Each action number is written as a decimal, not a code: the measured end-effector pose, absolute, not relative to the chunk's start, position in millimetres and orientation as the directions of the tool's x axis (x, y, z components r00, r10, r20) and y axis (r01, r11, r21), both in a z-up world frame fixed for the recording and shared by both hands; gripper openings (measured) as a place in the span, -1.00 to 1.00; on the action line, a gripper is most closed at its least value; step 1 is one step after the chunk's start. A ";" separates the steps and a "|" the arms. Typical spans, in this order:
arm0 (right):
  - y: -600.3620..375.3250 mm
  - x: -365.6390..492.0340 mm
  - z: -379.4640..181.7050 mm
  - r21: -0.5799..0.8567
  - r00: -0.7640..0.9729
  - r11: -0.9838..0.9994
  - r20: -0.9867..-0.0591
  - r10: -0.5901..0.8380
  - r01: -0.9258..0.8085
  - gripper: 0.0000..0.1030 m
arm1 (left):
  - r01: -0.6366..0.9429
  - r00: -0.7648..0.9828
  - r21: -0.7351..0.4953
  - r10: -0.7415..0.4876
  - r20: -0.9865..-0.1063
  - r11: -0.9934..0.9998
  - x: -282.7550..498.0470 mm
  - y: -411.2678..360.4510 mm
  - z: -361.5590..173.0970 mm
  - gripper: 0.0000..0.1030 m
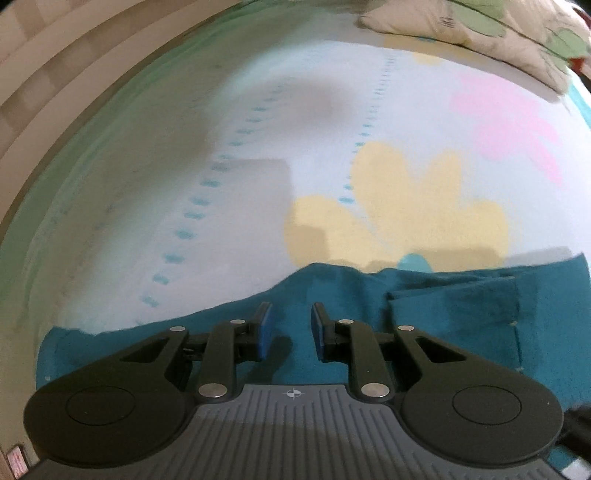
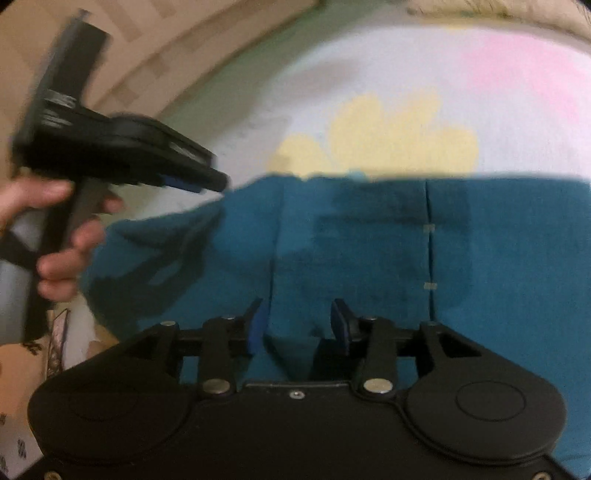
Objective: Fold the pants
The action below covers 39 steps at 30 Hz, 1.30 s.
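Teal pants [image 1: 424, 314] lie flat on a bed sheet, folded into a wide band; they also fill the middle of the right wrist view [image 2: 369, 251]. My left gripper [image 1: 290, 328] is open and empty, hovering just above the pants' near left part. It shows from the side in the right wrist view [image 2: 199, 181], above the pants' left edge, held by a hand. My right gripper [image 2: 297, 325] is open and empty, low over the pants beside a seam.
The white sheet [image 1: 258, 192] carries yellow [image 1: 406, 206] and pink flower prints. A patterned pillow [image 1: 480, 33] lies at the far right. The bed's green edge [image 1: 122, 110] and a tiled floor run along the left.
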State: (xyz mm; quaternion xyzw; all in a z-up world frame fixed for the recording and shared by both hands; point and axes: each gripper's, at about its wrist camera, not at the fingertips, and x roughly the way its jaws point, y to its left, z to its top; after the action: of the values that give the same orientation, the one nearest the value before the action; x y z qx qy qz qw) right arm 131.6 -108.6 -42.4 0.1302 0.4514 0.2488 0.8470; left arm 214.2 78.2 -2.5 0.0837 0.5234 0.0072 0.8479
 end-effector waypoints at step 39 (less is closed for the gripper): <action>-283.0 191.1 -46.7 0.120 0.648 0.993 -0.755 0.098 -0.011 -0.89 | 0.288 0.492 0.152 -0.010 -0.871 0.945 176.8 -17.9 -61.0 -0.55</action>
State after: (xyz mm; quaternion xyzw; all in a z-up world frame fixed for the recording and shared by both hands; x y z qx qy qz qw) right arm 191.1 -283.0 -46.7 0.0522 0.4182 0.0300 0.9064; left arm 176.8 -17.9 -61.0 0.1403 0.4965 -0.0875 0.8521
